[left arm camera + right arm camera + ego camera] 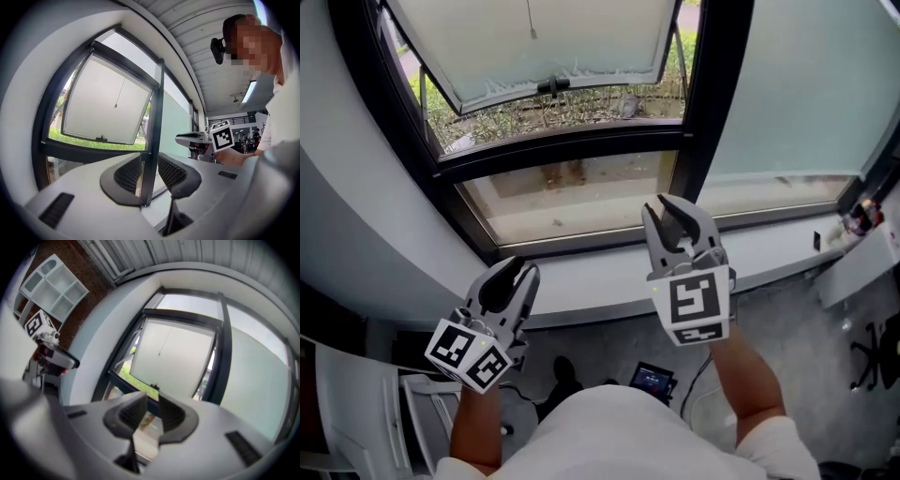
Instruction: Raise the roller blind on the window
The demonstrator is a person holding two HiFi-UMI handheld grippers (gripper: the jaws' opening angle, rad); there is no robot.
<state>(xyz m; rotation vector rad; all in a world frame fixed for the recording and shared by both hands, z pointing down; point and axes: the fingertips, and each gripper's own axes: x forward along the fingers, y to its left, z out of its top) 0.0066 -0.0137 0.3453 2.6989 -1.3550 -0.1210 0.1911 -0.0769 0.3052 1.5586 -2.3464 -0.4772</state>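
Observation:
The window has a black frame (717, 94). Its left sash (534, 42) is tilted outward, with a pale pane and a thin cord (530, 21) hanging before it. A pale green-grey sheet, apparently the roller blind (806, 84), covers the right pane down to near the sill. My left gripper (514, 274) is held low on the left, short of the sill, open with nothing between its fingers. My right gripper (667, 216) is higher, over the sill and pointing at the mullion's foot, open and empty. The left gripper view shows the mullion (154, 122) through the gap; the right gripper view shows the sash (173, 362).
A white sill (769, 248) runs below the glass. A white table corner with small items (862, 244) stands at the right, and a white chair (347, 403) at the lower left. A small device (652, 380) lies on the floor. A curved grey wall (356, 216) flanks the window on the left.

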